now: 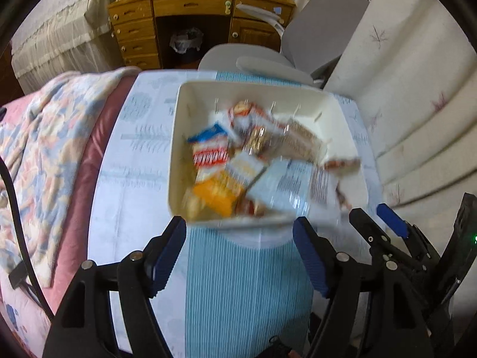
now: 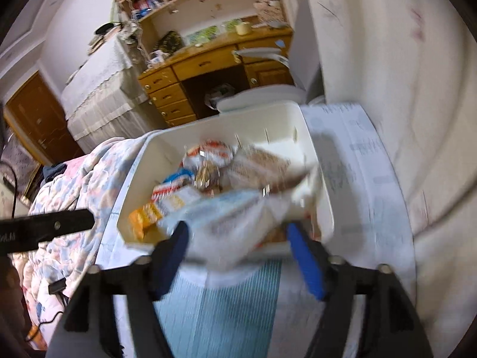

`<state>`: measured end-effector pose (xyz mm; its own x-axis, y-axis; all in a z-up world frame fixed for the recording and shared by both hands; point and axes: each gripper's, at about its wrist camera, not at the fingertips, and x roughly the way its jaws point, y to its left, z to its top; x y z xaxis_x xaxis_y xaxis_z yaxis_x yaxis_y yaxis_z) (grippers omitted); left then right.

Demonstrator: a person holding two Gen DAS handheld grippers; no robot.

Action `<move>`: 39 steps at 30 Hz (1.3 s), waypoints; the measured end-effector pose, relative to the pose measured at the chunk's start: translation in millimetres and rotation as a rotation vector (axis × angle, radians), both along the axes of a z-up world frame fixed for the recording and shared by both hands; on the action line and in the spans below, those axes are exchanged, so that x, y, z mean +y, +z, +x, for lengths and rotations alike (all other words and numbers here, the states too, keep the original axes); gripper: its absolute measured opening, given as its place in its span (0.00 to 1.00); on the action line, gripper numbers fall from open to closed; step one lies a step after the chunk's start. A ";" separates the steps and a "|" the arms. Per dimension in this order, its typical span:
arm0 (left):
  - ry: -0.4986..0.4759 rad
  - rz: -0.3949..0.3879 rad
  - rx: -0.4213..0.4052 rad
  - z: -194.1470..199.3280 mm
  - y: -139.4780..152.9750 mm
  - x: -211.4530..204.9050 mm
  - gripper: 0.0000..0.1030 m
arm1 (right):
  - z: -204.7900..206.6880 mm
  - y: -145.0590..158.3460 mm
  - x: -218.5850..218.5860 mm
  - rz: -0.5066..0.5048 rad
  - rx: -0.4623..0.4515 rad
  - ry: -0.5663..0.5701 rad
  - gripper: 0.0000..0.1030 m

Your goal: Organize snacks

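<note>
A white bin (image 1: 184,137) (image 2: 140,173) holds several snack packets, among them an orange one (image 1: 213,197) (image 2: 143,216), a red-and-white one (image 1: 210,156) and a brown one (image 1: 302,143). A pale blue-white packet (image 1: 286,185) (image 2: 226,223) lies at the bin's near edge. My left gripper (image 1: 238,226) is open and empty just short of the bin's near rim. My right gripper (image 2: 237,232) is open at the near rim, its fingers either side of the pale packet; it also shows in the left wrist view (image 1: 375,214). Both views are blurred.
The bin stands on a blue-striped and white printed cloth (image 1: 238,283) (image 2: 226,313). A patterned quilt (image 1: 38,137) (image 2: 68,197) lies to the left. A white padded wall (image 1: 417,104) is on the right. A grey chair (image 1: 298,38) and wooden desk (image 1: 184,9) stand behind.
</note>
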<state>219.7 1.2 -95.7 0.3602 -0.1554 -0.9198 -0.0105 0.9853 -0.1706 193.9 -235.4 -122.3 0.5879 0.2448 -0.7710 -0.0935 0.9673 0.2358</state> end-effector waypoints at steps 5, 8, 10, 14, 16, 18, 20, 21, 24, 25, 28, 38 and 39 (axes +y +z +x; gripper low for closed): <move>-0.025 -0.012 0.027 -48.4 -13.8 21.5 0.75 | -54.5 -12.7 10.9 -0.020 0.063 -0.079 0.84; -0.072 0.010 0.044 -77.3 -26.3 29.2 0.75 | -88.6 -21.3 15.5 -0.007 0.113 -0.120 0.87; -0.079 0.022 0.059 -95.4 -30.3 34.5 0.75 | -110.6 -23.8 18.2 -0.010 0.146 -0.134 0.89; -0.095 0.020 0.039 -124.2 -23.9 40.6 0.75 | -144.5 -16.8 19.8 -0.023 0.194 -0.144 0.91; -0.102 0.052 0.024 -136.5 -15.5 39.3 0.79 | -157.5 -6.8 20.4 -0.040 0.205 -0.135 0.93; -0.105 0.061 0.001 -144.6 -3.4 36.4 0.81 | -165.3 5.2 23.9 -0.055 0.214 -0.115 0.93; -0.093 0.047 -0.027 -151.7 11.5 33.6 0.84 | -171.6 19.2 28.7 -0.057 0.206 -0.076 0.93; -0.082 0.047 -0.034 -153.6 18.9 31.5 0.85 | -173.9 27.8 31.5 -0.067 0.198 -0.055 0.93; -0.071 -0.001 -0.056 -160.0 40.6 24.6 0.88 | -179.8 53.3 37.2 -0.082 0.180 -0.013 0.93; -0.078 -0.012 -0.065 -161.6 46.2 21.6 0.89 | -181.6 61.2 38.0 -0.083 0.173 0.000 0.93; -0.091 0.003 -0.106 -170.5 62.5 9.2 0.90 | -186.3 81.6 40.4 -0.086 0.162 0.030 0.93; 0.004 0.116 -0.190 -184.4 85.8 -2.6 0.97 | -194.1 108.8 39.6 -0.099 0.106 0.025 0.94; 0.016 0.129 -0.205 -186.2 88.0 -3.0 0.97 | -194.6 109.6 40.2 -0.102 0.098 0.023 0.96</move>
<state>33.5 -1.8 -7.7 0.5426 -0.0340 -0.8393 -0.0041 0.9991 -0.0431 -0.6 -195.2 -12.7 0.5037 0.1745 -0.8461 -0.0976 0.9846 0.1450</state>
